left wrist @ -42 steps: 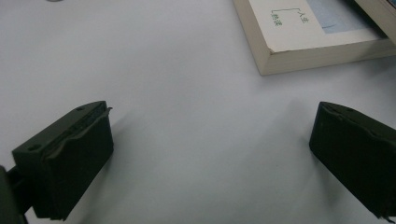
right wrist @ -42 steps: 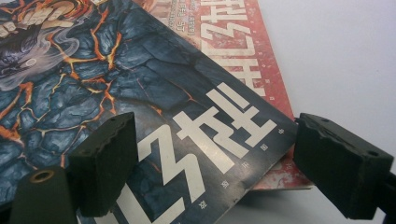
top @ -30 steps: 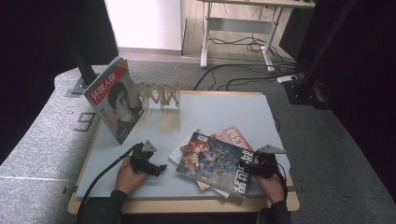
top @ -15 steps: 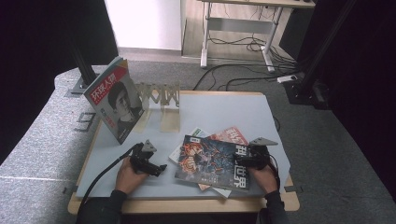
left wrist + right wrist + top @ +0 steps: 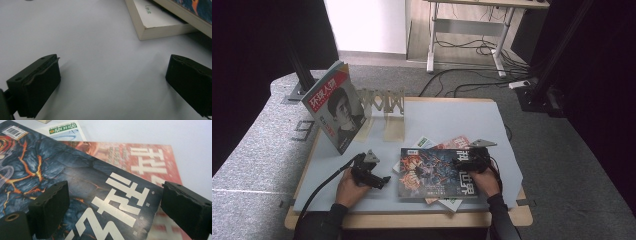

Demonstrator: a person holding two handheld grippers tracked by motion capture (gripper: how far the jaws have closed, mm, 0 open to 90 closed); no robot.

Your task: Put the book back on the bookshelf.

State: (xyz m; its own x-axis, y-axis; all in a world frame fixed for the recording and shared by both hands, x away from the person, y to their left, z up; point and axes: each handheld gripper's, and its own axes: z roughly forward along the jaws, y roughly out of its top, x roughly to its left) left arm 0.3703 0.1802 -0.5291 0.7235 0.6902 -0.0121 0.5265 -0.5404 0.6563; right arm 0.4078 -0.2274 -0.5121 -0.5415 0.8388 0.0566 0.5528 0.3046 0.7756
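Handling step: sliding the dark magazine [image 5: 437, 172] off the near pile toward the left, judging by where the right gripper [image 5: 471, 161] sits on its cover.
Right gripper: on the right part of the cover in the high view; its jaws stand wide apart and have just been opening, with the cover's white lettering under them and nothing pinched between the pads [image 5: 51, 210].
Dark magazine: top of the pile at the near right of the table [image 5: 432, 117], lying flat and nearly square to the near edge.
Grip advice: bring one jaw under the magazine's right edge and one on top, then close; pressing down alone may drag the red magazine [image 5: 457, 142] with it.
Left gripper: [image 5: 372, 176] resting on bare table just left of the pile, jaws apart and empty; the corner of a pale book [image 5: 160, 22] lies just ahead of it.
Left hand's use: well placed to steady the lower books while the top one goes.
Far side: a wooden rack [image 5: 382, 102] holds one upright magazine [image 5: 334, 112] at its left end, probably the destination; keep the next one upright going in.
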